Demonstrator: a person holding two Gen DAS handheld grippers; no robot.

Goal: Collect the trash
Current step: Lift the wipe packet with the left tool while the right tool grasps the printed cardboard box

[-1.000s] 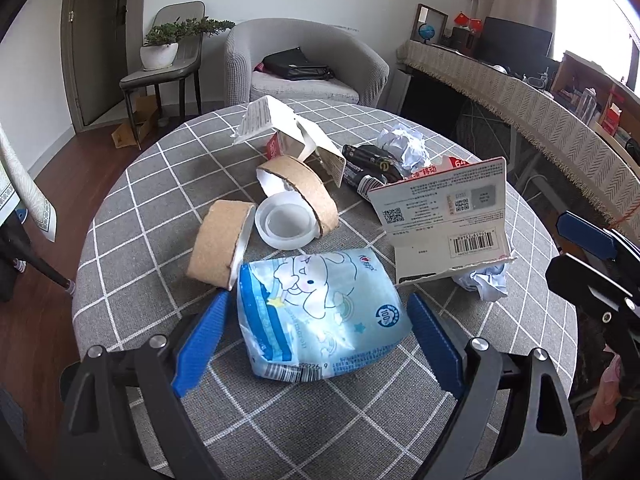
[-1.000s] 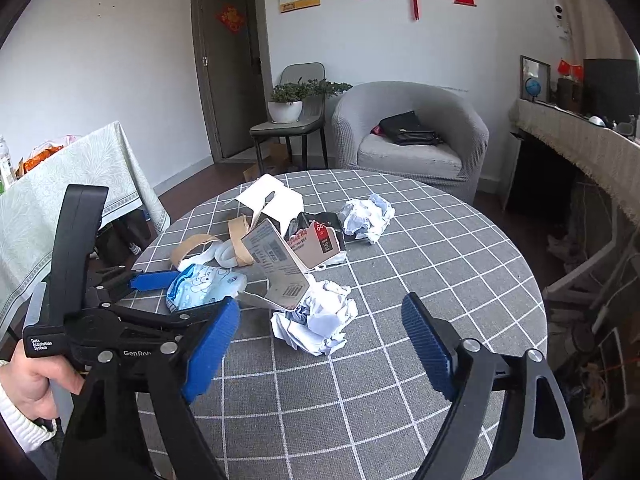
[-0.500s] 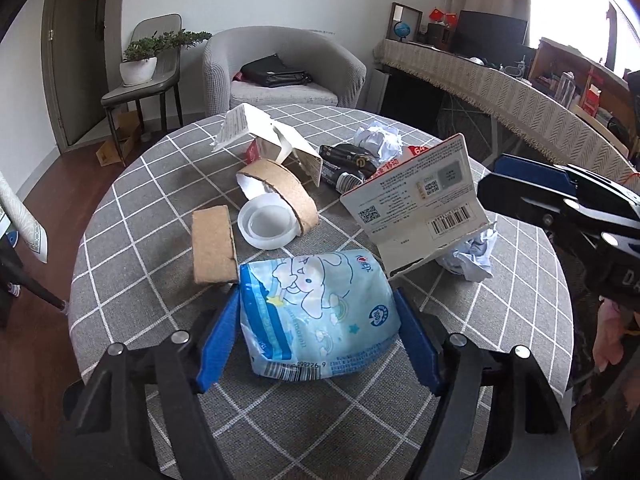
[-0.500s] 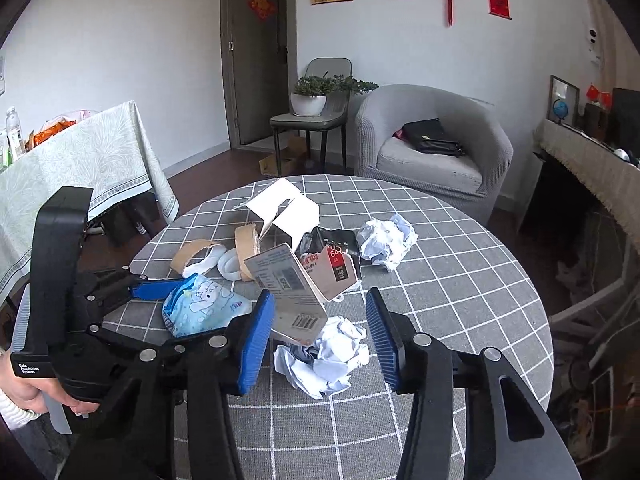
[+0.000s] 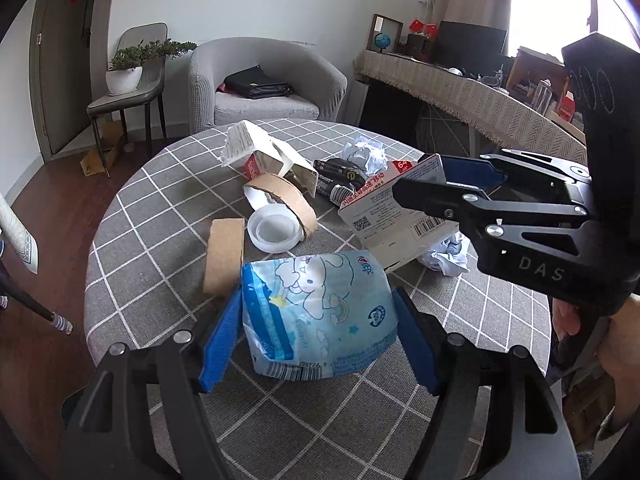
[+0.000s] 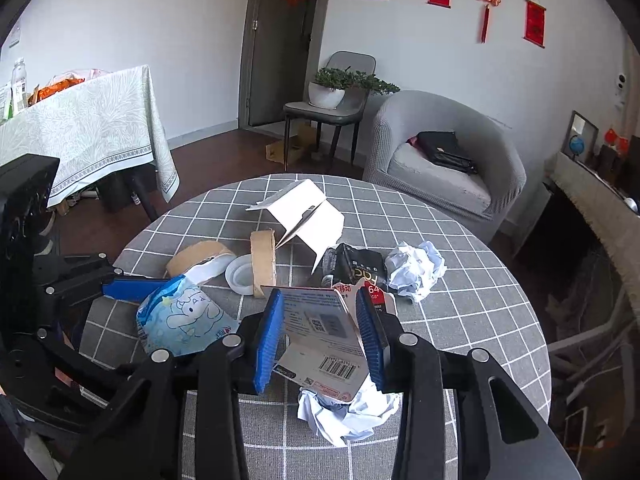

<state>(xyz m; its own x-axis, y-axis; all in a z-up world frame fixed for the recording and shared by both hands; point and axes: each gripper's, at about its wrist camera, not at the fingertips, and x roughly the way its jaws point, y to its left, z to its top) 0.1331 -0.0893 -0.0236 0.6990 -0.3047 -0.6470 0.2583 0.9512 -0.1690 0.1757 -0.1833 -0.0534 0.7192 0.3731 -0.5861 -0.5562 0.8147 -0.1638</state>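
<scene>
Trash lies on a round table with a grey checked cloth (image 5: 160, 208). My left gripper (image 5: 318, 344) is shut on a light blue cartoon-printed wrapper (image 5: 320, 312), pads pressing both its sides; the wrapper also shows in the right wrist view (image 6: 184, 320). My right gripper (image 6: 322, 336) is shut on a white card package with barcodes (image 6: 320, 340); the package also shows in the left wrist view (image 5: 388, 216). A crumpled white paper (image 6: 348, 416) lies under the card.
Two brown tape rolls (image 5: 224, 256) (image 5: 288, 200), a white plastic lid (image 5: 274, 232), an opened white carton (image 5: 264, 152), black packets (image 5: 340, 180) and another crumpled paper (image 6: 416, 268) lie mid-table. A grey armchair (image 6: 444, 168) and a chair with a plant (image 6: 336, 96) stand behind.
Both grippers have closed: the left onto the blue wrapper, the right onto the white card package. The right gripper moved in toward the card.
</scene>
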